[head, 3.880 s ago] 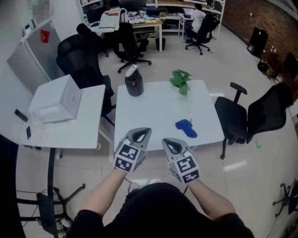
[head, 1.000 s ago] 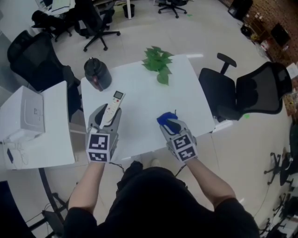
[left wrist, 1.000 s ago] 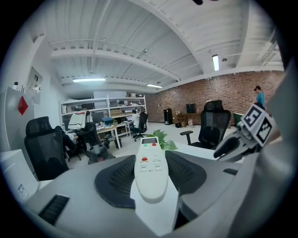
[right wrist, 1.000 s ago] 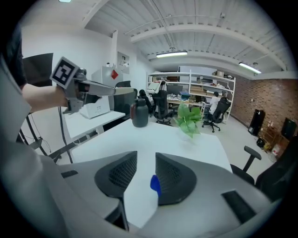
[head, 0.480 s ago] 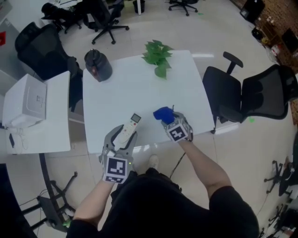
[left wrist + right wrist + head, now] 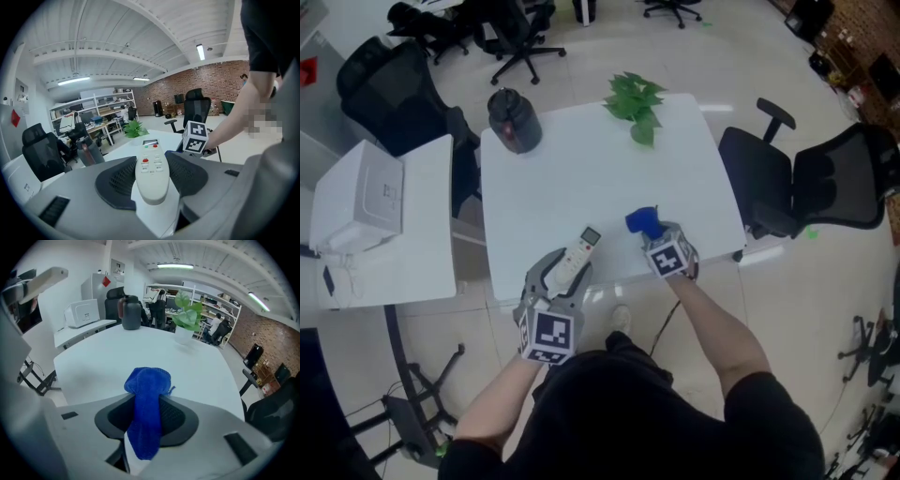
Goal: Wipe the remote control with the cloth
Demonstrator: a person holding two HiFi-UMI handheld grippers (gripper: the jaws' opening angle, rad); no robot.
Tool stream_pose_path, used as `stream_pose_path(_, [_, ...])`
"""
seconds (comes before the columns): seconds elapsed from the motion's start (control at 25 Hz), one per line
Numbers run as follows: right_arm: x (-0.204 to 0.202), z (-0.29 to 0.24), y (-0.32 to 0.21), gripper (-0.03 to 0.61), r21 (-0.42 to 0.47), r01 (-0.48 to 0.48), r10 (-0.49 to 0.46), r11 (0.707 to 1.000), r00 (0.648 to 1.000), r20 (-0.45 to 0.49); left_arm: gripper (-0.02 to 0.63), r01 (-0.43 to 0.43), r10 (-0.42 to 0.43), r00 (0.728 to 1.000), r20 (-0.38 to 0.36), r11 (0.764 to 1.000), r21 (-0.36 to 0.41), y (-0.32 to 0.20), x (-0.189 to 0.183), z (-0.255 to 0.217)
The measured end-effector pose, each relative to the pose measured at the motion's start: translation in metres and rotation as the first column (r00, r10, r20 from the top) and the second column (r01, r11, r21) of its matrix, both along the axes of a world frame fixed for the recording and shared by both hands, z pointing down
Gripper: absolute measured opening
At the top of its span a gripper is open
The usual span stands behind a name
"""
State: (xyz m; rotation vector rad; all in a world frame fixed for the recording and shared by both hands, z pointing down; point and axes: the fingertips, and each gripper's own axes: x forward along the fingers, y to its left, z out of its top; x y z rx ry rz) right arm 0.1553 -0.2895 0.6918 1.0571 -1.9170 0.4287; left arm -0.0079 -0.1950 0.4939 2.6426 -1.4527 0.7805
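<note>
Blue cloth (image 6: 641,221) is pinched in the right tongs (image 6: 653,234), which have just been closing with the cloth between them. In the right gripper view the fold (image 6: 146,404) is squeezed from both sides, with its bunched end sticking out forward. It is held over the front right part of the white worktop (image 6: 581,169); contact with the surface cannot be told. The remote control (image 6: 578,254) is clamped lengthwise by the left tongs (image 6: 566,270) at the worktop's front edge, buttons up and display end pointed away. Cloth and remote are near each other but not touching. A green plant (image 6: 636,97) and a dark jug (image 6: 514,119) are seen at the far side. A black chair (image 6: 825,187) is seen beside the worktop's right edge.
</note>
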Motion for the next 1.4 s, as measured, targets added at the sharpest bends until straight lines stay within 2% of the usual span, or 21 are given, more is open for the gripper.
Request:
stream_pose_path(0.12, [-0.022, -0.042, 0.022, 0.144, 0.078, -0.035, 0.028, 0.996, 0.996, 0.084, 0.206, -0.036, 0.036, 0.999, 0.014, 0.999, 0.021, 0.01, -0.016, -0.002])
stream_pose_path(0.24, [-0.056, -0.11, 0.053, 0.143, 0.194, -0.058, 0.02, 0.979, 0.981, 0.195, 0.204, -0.071, 0.069, 0.997, 0.048, 0.996, 0.061, 0.022, -0.037, -0.011])
stream_pose_path(0.32, [-0.087, -0.164, 0.08, 0.141, 0.28, -0.05, -0.028, 0.959, 0.963, 0.268, 0.205, -0.105, 0.096, 0.991, 0.093, 0.99, 0.097, 0.031, -0.054, -0.018])
stream_pose_path(0.44, [-0.148, -0.245, 0.128, 0.141, 0.409, 0.013, -0.167, 0.912, 0.925, 0.342, 0.206, -0.175, 0.142, 0.971, 0.194, 0.971, 0.162, 0.046, -0.076, -0.03])
stream_pose_path(0.56, [-0.207, -0.289, 0.174, 0.14, 0.471, 0.152, -0.329, 0.869, 0.889, 0.32, 0.204, -0.255, 0.181, 0.937, 0.297, 0.939, 0.231, 0.06, -0.09, -0.046])
stream_pose_path(0.68, [-0.253, -0.301, 0.207, 0.14, 0.462, 0.251, -0.411, 0.851, 0.865, 0.288, 0.204, -0.349, 0.209, 0.887, 0.411, 0.887, 0.302, 0.075, -0.096, -0.059])
stream_pose_path(0.76, [-0.27, -0.298, 0.22, 0.14, 0.454, 0.308, -0.453, 0.836, 0.855, 0.254, 0.204, -0.396, 0.208, 0.856, 0.473, 0.853, 0.341, 0.087, -0.097, -0.068])
stream_pose_path(0.88, [-0.275, -0.297, 0.229, 0.135, 0.445, 0.347, -0.478, 0.826, 0.849, 0.226, 0.204, -0.452, 0.194, 0.812, 0.551, 0.806, 0.382, 0.102, -0.095, -0.076])
stream_pose_path(1.0, [-0.26, -0.298, 0.234, 0.132, 0.436, 0.332, -0.461, 0.836, 0.856, 0.233, 0.204, -0.511, 0.191, 0.77, 0.609, 0.757, 0.408, 0.121, -0.088, -0.079])
stream_pose_path(1.08, [-0.246, -0.299, 0.235, 0.13, 0.432, 0.325, -0.453, 0.841, 0.86, 0.234, 0.204, -0.538, 0.199, 0.755, 0.625, 0.733, 0.416, 0.131, -0.082, -0.081])
stream_pose_path(1.16, [-0.229, -0.3, 0.233, 0.13, 0.431, 0.31, -0.435, 0.847, 0.87, 0.23, 0.204, -0.548, 0.225, 0.76, 0.61, 0.726, 0.415, 0.14, -0.075, -0.083])
stream_pose_path(1.4, [-0.176, -0.291, 0.219, 0.13, 0.415, 0.239, -0.361, 0.878, 0.9, 0.245, 0.206, -0.545, 0.273, 0.786, 0.555, 0.73, 0.412, 0.155, -0.063, -0.085])
